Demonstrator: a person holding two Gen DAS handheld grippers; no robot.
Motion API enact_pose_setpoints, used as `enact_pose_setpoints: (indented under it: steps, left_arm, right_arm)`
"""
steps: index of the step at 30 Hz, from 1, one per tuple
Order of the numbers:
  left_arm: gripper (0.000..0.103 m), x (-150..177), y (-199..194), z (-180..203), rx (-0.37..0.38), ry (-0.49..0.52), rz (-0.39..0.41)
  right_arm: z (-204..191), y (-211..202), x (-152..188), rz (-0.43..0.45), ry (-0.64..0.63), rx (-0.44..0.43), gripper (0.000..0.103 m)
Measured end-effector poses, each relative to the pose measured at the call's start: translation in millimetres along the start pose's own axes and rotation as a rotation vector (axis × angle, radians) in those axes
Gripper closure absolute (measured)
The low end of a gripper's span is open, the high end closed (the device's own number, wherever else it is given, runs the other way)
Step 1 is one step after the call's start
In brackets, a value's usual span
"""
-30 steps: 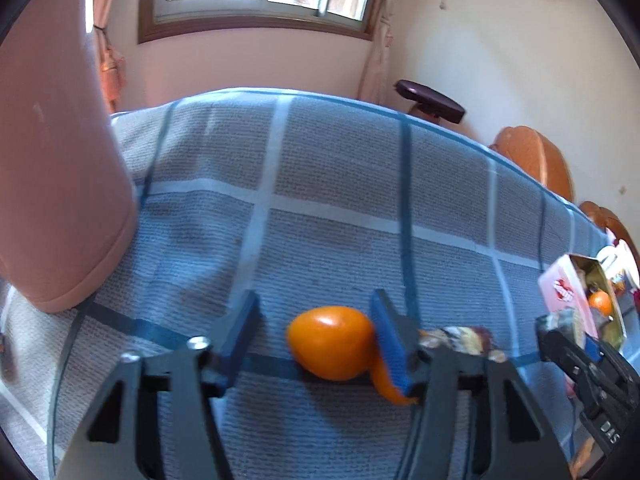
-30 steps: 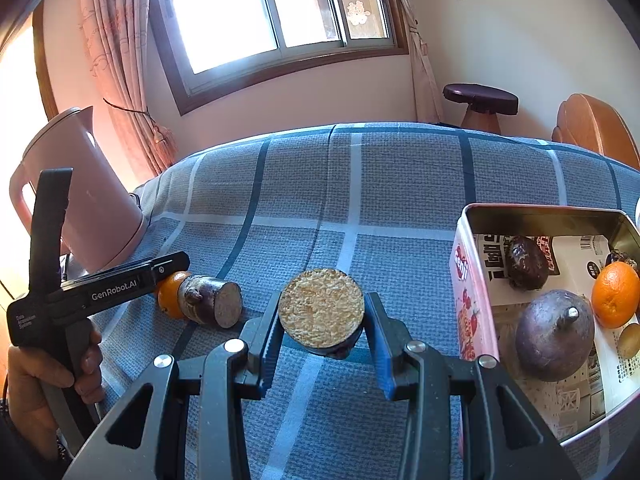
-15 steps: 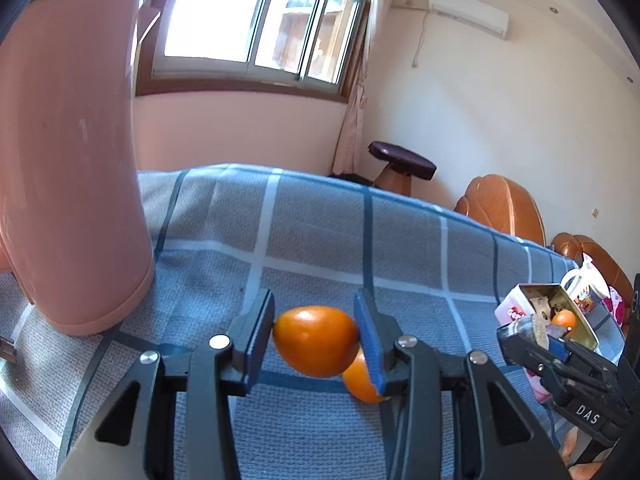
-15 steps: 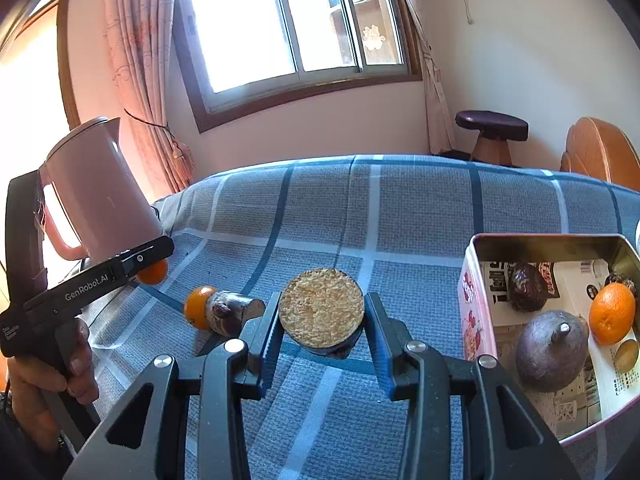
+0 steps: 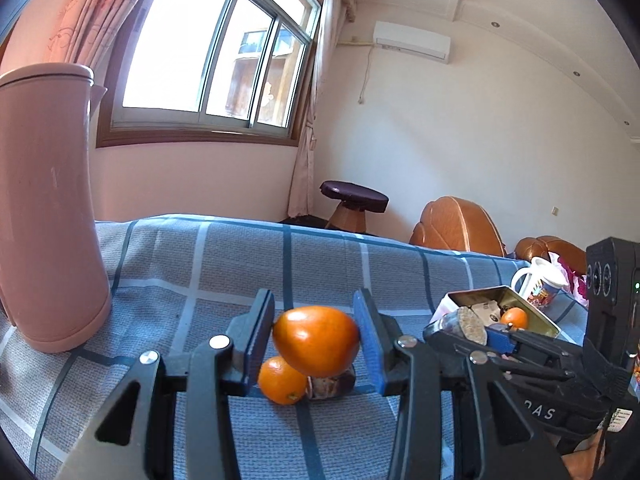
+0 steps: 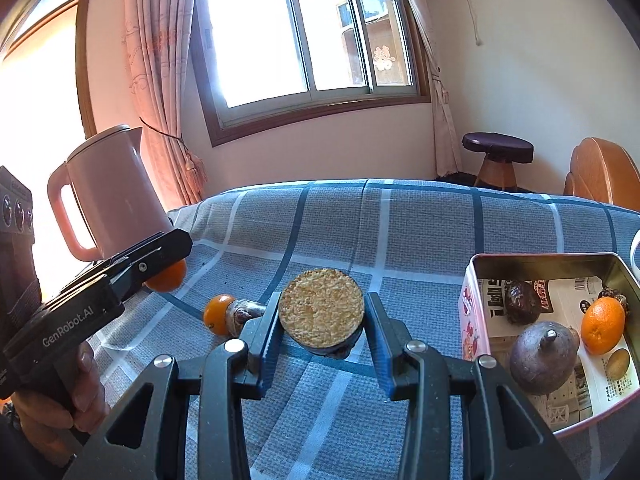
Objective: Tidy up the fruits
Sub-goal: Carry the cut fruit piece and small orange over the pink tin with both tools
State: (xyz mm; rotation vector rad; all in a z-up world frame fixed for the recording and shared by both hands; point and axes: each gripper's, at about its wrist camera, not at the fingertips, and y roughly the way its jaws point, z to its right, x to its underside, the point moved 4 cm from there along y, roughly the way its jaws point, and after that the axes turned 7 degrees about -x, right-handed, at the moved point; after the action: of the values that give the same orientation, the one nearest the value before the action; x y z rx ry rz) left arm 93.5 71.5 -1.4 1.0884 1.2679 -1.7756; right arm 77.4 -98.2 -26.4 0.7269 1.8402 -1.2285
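My left claw (image 5: 316,342) is clamped on an orange egg-shaped fruit (image 5: 316,340), both pads pressed to its sides, and it hangs clear of the blue checked cloth (image 5: 224,264). Below the fruit, on the cloth, lie a small orange (image 5: 280,380) and, touching it on the right, a dark fruit half (image 5: 332,386). A pink jug (image 5: 48,216) stands off to my left claw's left.

My right claw (image 6: 322,334) is clamped on a cut half fruit (image 6: 321,308), its grainy yellow face turned toward me. To its right sits the tin (image 6: 540,260), holding a round orange (image 6: 602,324), a big purple fruit (image 6: 544,356), a dark wrinkled one (image 6: 520,302) and a small greenish one (image 6: 618,362). To its left, my hand (image 6: 80,392) holds the other claw's grip.
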Motion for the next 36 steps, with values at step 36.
enact_pose_setpoints:
  steps: [36]
  left_arm:
    - [0.060,27.8,0.4,94.9,-0.099,0.073,-0.069]
  right_arm:
    - [76.2,-79.8,6.2,0.091,0.030,0.115,0.061]
